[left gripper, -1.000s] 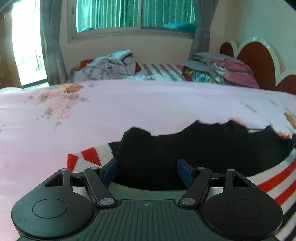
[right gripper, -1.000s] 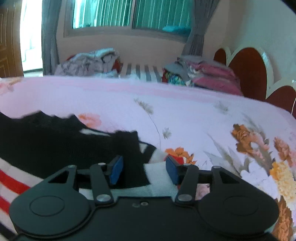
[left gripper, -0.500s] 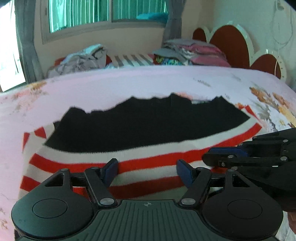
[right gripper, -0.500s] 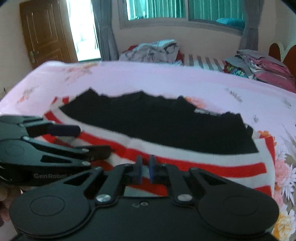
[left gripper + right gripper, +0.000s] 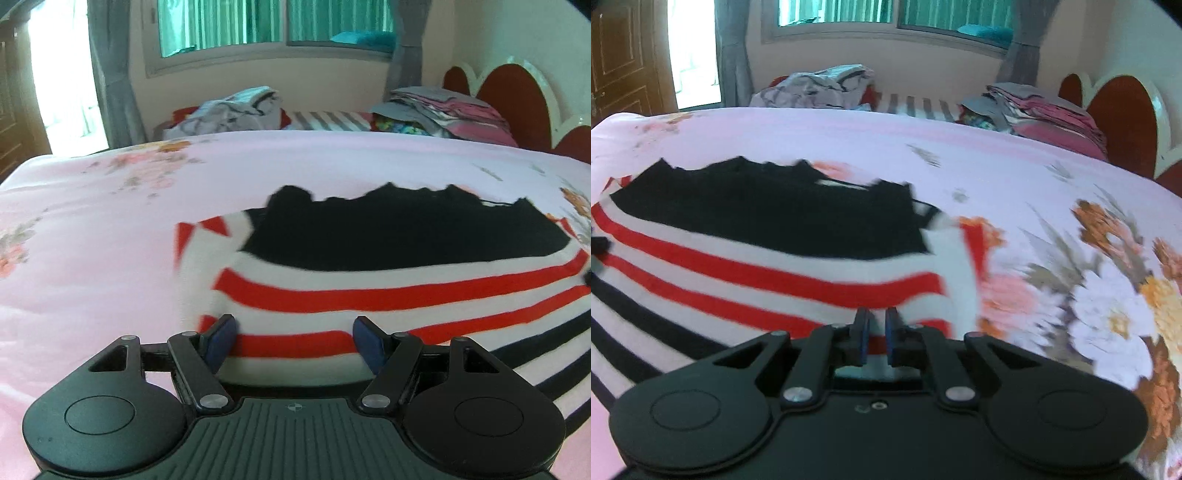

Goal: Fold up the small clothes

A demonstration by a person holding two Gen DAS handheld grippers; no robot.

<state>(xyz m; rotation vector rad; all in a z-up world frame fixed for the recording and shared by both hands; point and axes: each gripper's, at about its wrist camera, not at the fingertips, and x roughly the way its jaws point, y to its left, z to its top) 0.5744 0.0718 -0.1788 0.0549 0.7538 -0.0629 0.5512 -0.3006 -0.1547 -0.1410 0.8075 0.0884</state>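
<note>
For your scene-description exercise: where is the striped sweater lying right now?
The striped sweater lies spread on the pink floral bedspread, directly ahead of both grippers in both wrist views, well short of the clothes piles by the window.

This is a home bedroom. Ahead of the fingers spreads a bed with a pink floral bedsheet point(image 5: 258, 177), and far ahead to the right rises a scalloped red headboard point(image 5: 1123, 110). Beyond the fingertips, 2 heaps of clothes point(image 5: 236, 110) lie at the bed's far edge under a curtained window point(image 5: 886, 14). Far ahead to the left stands a wooden door point(image 5: 624, 55).
</note>
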